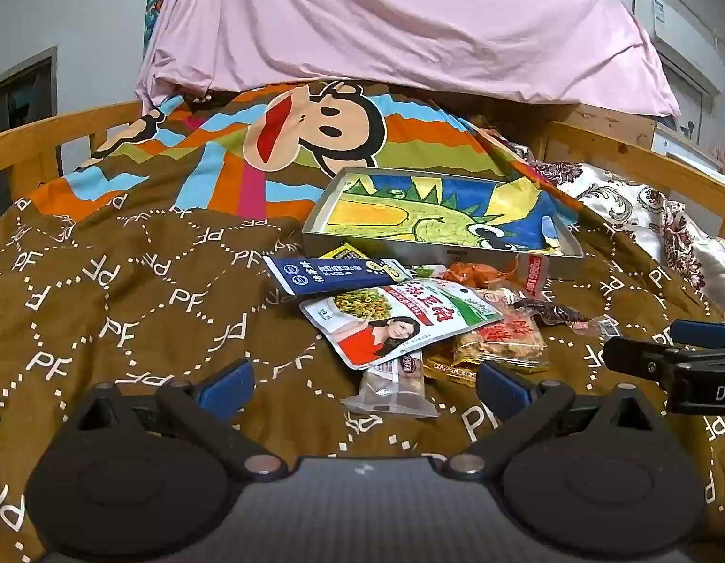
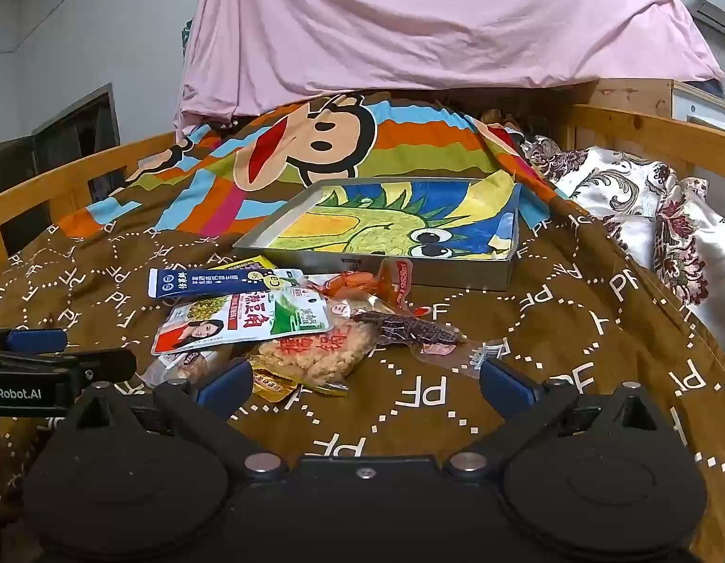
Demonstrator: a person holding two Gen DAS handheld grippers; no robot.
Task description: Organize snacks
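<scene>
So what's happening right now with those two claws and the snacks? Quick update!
Left gripper and right gripper both open, empty, hovering over the quilt. Snack packets piled loose before the tray. Tray holds no snacks. Nothing blocking.

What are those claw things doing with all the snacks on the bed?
A person is holding two claws over a bed, getting ready to tidy snacks. The left claw and the right claw are both wide open and holding nothing. A pile of snack packets lies loose on the brown blanket. Just behind the pile sits a shallow metal tray with a dinosaur drawing inside. No snack is in the tray yet, so the sorting has not started.
</scene>
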